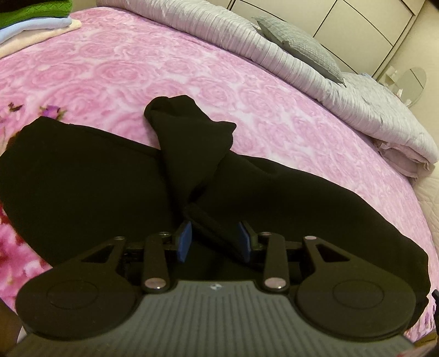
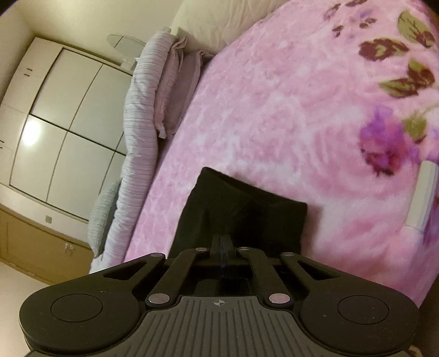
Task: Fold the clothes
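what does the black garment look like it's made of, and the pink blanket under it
Black garment: likely a soft matte knit, cotton or fleece; it drapes in rounded folds with no shine. Pink blanket: probably plush polyester fleece; its rose print looks fuzzy with a faint sheen.

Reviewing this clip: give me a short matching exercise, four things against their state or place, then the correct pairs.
1. left claw
2. right claw
3. black garment
4. folded pile

a. shut on black cloth
b. far corner of the bed
c. open, over black cloth
d. spread on the pink blanket

Pairs: 1-c, 2-a, 3-d, 4-b
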Demonstrator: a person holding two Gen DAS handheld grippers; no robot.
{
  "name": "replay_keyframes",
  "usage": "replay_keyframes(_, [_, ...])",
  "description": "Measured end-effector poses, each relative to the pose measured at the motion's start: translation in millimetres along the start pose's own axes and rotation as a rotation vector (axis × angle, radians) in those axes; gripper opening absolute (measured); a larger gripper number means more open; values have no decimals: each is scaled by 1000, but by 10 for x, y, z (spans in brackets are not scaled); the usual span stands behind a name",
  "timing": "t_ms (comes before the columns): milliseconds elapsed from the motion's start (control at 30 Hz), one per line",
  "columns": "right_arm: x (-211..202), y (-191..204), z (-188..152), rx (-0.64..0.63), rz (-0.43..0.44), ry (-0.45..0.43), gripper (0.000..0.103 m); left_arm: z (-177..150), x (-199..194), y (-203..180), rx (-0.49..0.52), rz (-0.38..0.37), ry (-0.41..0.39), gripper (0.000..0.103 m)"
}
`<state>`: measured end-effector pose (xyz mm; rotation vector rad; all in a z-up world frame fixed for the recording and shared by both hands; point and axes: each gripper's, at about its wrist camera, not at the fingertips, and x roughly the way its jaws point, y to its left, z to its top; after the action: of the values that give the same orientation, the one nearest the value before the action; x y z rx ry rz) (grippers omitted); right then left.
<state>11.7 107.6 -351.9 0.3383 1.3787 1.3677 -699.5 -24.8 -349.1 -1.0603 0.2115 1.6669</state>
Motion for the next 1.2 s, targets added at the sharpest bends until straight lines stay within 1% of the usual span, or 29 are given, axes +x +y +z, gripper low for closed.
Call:
replay_keyframes(33, [6, 6, 2, -1, 4, 1, 3, 3, -9, -5, 1, -2, -1, 32])
replay_keyframes(67, [12, 12, 4, -1, 8, 3, 14, 9, -24, -6, -1, -6, -3, 32])
replay_keyframes(100, [29, -1, 8, 12, -8, 13, 40, 15, -39, -6, -2, -11, -5, 32])
replay_keyframes(167, [41, -31, 6, 24, -6, 6, 71, 23, -57, -11, -6, -23, -4, 32])
replay_keyframes(233, [52, -62, 11, 39, -5, 2, 71, 30, -75, -15, -9, -34, -3, 33])
replay_keyframes(367, [82, -36, 4, 20, 14, -4, 70, 15, -43, -32, 5, -28, 5, 33])
replay_keyframes(400, [89, -30, 2, 15, 18, -5, 62, 4, -39, -38, 3, -30, 7, 33])
replay_keyframes(433, [96, -23, 0, 10, 23, -7, 61, -2, -38, -41, 2, -35, 7, 33])
replay_keyframes(467, [96, -4, -5, -1, 26, -5, 53, -6, -40, -41, 2, -38, 7, 33])
replay_keyframes(500, [89, 17, -12, -9, 26, -11, 44, -9, -41, -40, 2, -42, 7, 33])
replay_keyframes(600, [111, 25, -8, -21, 7, 0, 43, -18, -18, -17, -19, -49, 16, 33])
replay_keyframes(733, [180, -55, -19, 5, 5, 31, 43, -4, 73, 70, -87, -49, 22, 33])
replay_keyframes(1000, [254, -35, -37, 0, 19, 44, 43, 24, 259, 247, -224, -49, 33, 33])
replay_keyframes(1067, [271, -16, -37, -11, 22, 49, 43, 35, 200, 237, -199, -58, 4, 32])
replay_keyframes(1100, [280, -8, -38, -18, 21, 51, 43, 41, 168, 230, -185, -63, -12, 29])
replay_keyframes(1133, [284, 4, -43, -27, 21, 49, 43, 47, 135, 223, -171, -68, -28, 19])
replay_keyframes(1167, [283, 21, -50, -39, 17, 44, 38, 52, 103, 216, -157, -73, -43, 8])
replay_keyframes(1200, [284, 45, -58, -59, 9, 40, 17, 58, 70, 210, -143, -78, -59, 2])
